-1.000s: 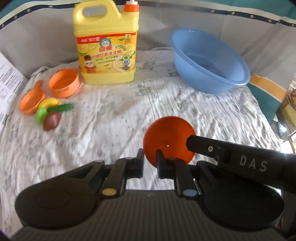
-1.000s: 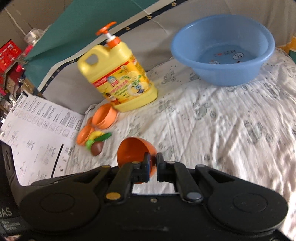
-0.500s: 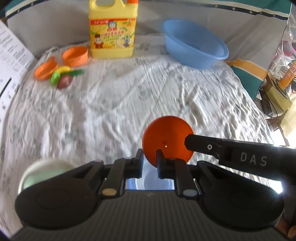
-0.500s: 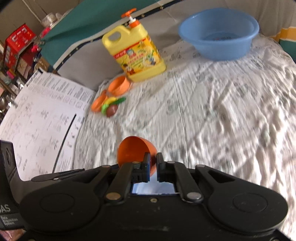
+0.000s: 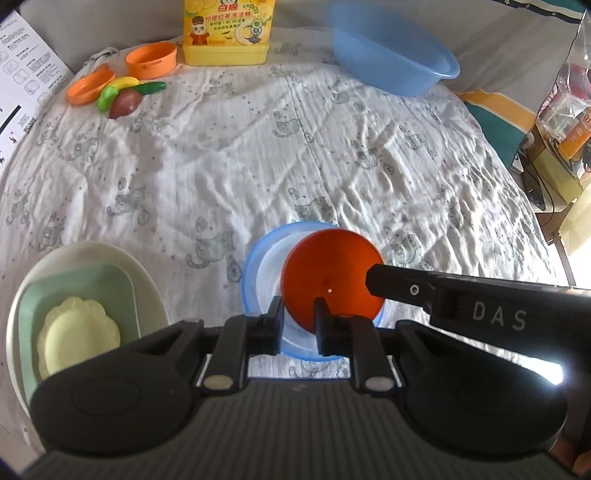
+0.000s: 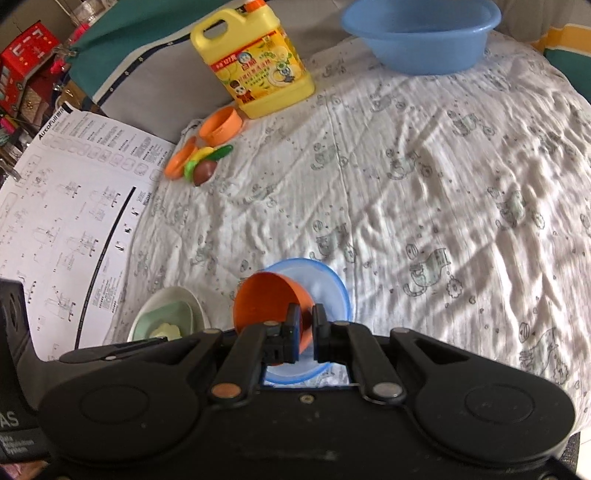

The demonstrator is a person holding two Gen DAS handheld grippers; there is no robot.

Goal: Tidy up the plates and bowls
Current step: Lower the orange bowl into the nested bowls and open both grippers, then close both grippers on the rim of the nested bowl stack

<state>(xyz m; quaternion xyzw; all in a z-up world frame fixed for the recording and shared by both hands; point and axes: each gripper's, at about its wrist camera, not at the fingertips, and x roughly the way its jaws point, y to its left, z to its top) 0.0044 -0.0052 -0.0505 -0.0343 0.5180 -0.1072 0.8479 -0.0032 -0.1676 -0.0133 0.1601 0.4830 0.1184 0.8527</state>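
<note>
The orange bowl [image 6: 267, 306] is pinched at its rim by both the left tongs [image 5: 298, 317] and the right tongs [image 6: 303, 325], tipped on its side, and held just above the blue plate [image 5: 251, 269], so it should be lowered straight down.

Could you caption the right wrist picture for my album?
Right hand-held gripper holds a tilted orange bowl over a blue-rimmed plate.

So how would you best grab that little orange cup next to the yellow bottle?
Probably by its rim: the orange cup stands upright and open, so one finger can go inside, one outside. Come from above at its near wall, away from the yellow bottle and toy vegetables.
</note>
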